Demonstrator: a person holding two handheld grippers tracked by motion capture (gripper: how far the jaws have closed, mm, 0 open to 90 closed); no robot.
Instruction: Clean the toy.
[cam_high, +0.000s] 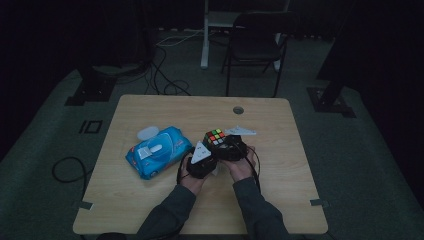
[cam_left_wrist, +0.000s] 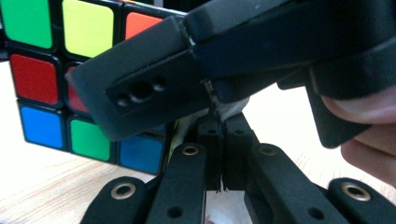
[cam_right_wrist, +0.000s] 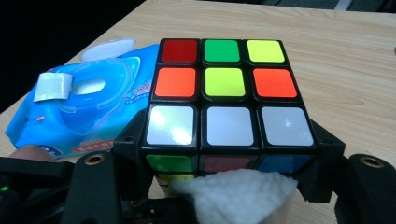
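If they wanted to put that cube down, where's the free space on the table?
Bare wood lies right of the right claw toward the table edge, and along the far edge by the hole. The crowded part is the middle: wet-wipes pack, Rubik's cube, left claw.

Overhead view; two close claw views

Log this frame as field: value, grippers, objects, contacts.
table: wood desk
cube: scrambled, clamped between the right gripper's jaws
right gripper: shut on cube
left gripper: jaws shut, pinching a white wipe
wipe contact: pressed against the cube's near face
wipes pack: blue, to the cube's left, lid flipped open
hands: close together near table centre
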